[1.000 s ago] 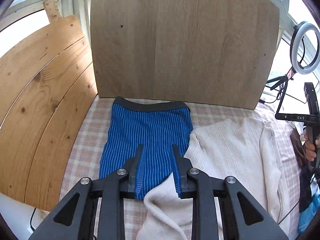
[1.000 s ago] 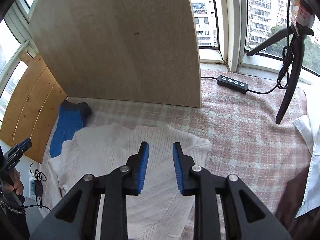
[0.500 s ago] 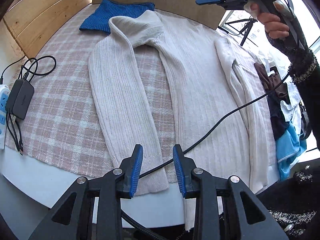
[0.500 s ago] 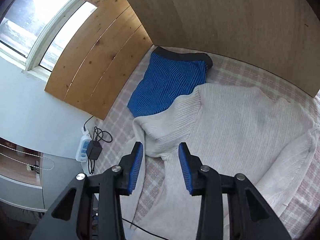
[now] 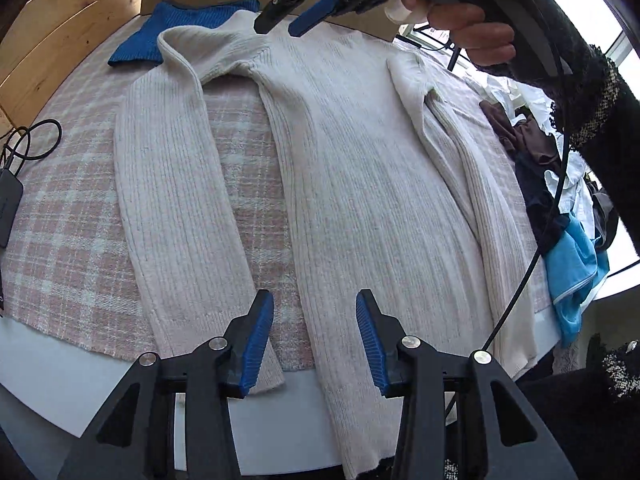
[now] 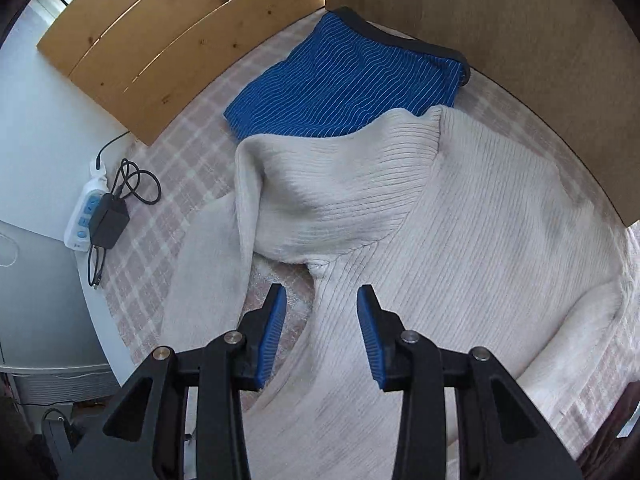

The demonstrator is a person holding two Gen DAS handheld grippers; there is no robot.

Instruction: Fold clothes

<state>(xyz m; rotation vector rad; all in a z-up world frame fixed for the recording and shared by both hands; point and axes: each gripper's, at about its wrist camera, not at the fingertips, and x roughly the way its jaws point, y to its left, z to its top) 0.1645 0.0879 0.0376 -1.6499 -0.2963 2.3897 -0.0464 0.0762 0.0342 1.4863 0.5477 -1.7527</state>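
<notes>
The cream sweater [image 5: 360, 184] lies spread flat on the checked cloth [image 5: 60, 216], filling the middle of the left wrist frame, its collar at the top and its hem hanging over the near table edge at the bottom. Half a second ago the left gripper [image 5: 315, 334] sat over the left sleeve's cuff; now it is closer in, hovering between that sleeve and the body near the hem, jaws wider apart and holding nothing. The cable that crossed the sweater then now runs down the right side of the frame.

The right gripper [image 6: 321, 330], seen at top centre of the left view [image 5: 298, 12], has come lower over the armpit where left sleeve meets body, jaws open and empty. The blue striped garment [image 6: 344, 88] lies in the upper middle of the right view, its near edge under the sweater's shoulder. A power strip [image 6: 86, 216] sits at left.
</notes>
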